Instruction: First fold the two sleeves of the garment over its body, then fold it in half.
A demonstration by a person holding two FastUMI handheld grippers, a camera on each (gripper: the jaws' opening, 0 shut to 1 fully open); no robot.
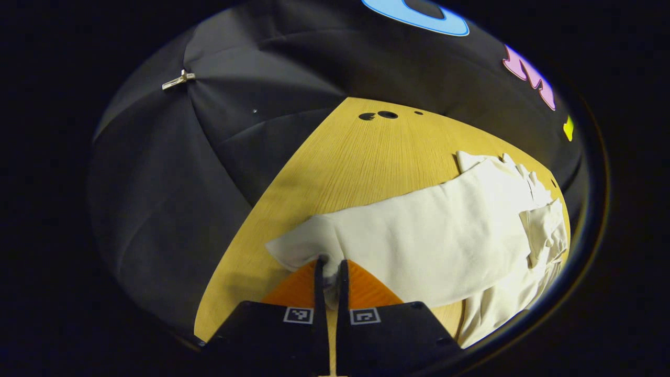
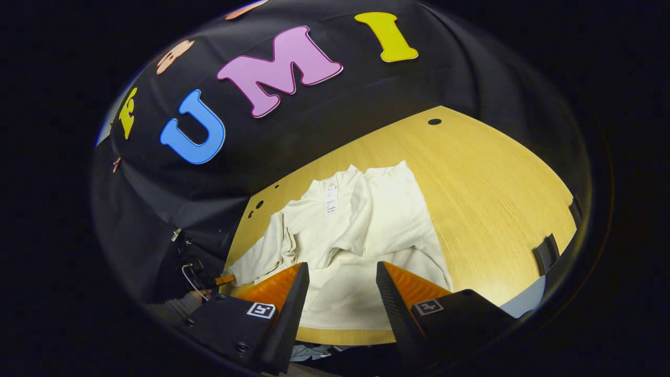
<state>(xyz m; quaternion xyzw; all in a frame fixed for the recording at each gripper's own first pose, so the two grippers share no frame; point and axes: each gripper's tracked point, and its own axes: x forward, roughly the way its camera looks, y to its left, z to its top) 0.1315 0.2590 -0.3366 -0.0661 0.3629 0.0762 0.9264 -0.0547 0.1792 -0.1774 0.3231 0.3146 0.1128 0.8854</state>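
Observation:
A cream long-sleeved garment (image 2: 361,225) lies flat on the wooden table (image 2: 497,193), neck label facing up. One sleeve (image 2: 398,209) lies folded over the body. The other sleeve (image 1: 419,235) stretches out sideways, and my left gripper (image 1: 330,264) is shut on its cuff, with cloth pinched between the fingers. In the right gripper view that same gripper (image 2: 227,278) holds the cuff at the table's left edge, with a hand behind it. My right gripper (image 2: 343,269) hangs open above the garment's near hem, nothing between its fingers.
Small round holes (image 1: 387,114) mark the far part of the table. Black brackets (image 2: 547,254) sit on the table's right edge. The black cloth wall (image 1: 209,157) closes in behind and beside the table. Bare wood (image 2: 513,209) lies right of the garment.

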